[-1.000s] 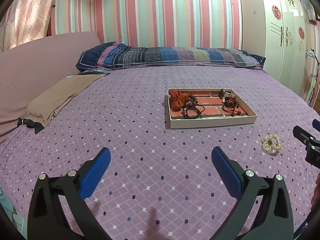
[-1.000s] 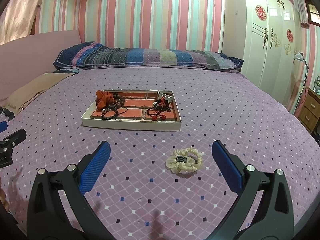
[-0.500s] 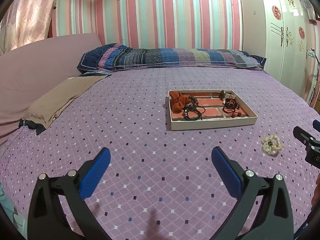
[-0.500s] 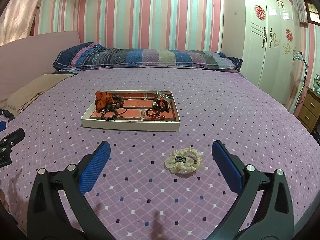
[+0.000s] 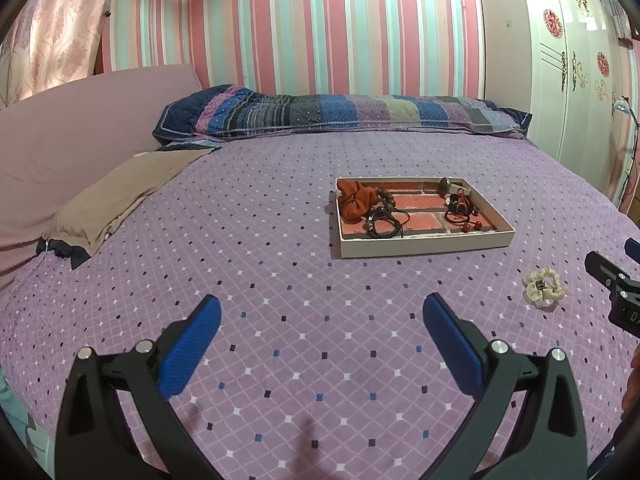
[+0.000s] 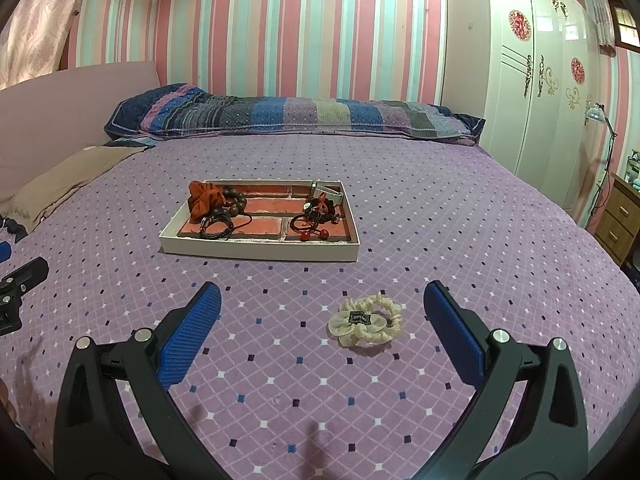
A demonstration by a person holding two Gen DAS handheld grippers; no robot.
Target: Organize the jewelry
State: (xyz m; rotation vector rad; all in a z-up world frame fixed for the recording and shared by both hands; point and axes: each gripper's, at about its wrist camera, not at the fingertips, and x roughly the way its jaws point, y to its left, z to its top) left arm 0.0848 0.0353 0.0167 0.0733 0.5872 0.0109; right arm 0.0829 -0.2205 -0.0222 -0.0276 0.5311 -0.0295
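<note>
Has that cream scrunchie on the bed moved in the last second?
No. The cream scrunchie lies in the same spot on the bedspread, just as far in front of the tray.

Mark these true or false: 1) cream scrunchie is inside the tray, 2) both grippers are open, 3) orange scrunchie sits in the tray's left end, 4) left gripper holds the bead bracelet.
1) False. The cream fabric scrunchie lies on the purple dotted bedspread, in front of the shallow white cardboard tray.
2) True. The left gripper and right gripper are both open and empty.
3) True. The orange fabric scrunchie is at its left end.
4) False. The dark wooden bead bracelet lies in the tray.
</note>
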